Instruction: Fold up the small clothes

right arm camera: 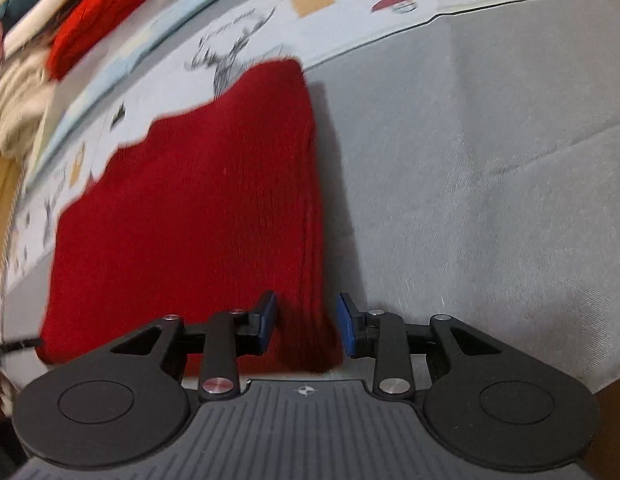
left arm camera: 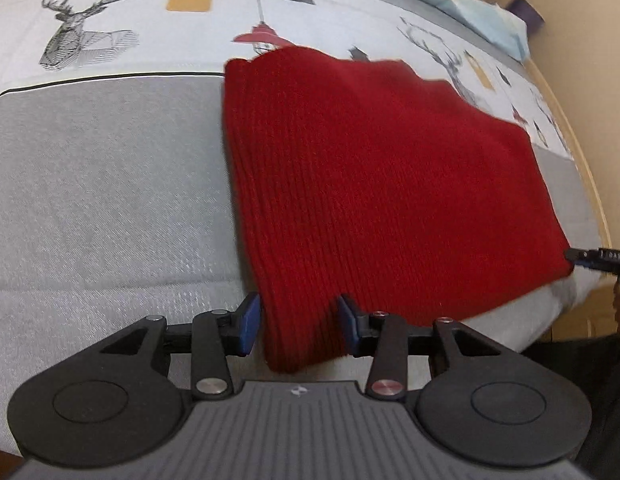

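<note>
1. A bed with a grey bedspread (left arm camera: pixel 109 184) printed with deer heads and lamps along its far band; a heap of other clothes (right arm camera: pixel 89 12) lies beyond that band.
2. The red knit garment (left arm camera: pixel 382 184) lies flat on the grey, its ribs and long axis running away from both grippers.
3. The left gripper (left arm camera: pixel 297 326) straddles the garment's near left corner, jaws apart, not yet pinching.
4. The right gripper (right arm camera: pixel 307 326) straddles the near right corner, jaws likewise parted.
5. Both are equally near; the fold likely carries the near edge toward the far edge.
</note>
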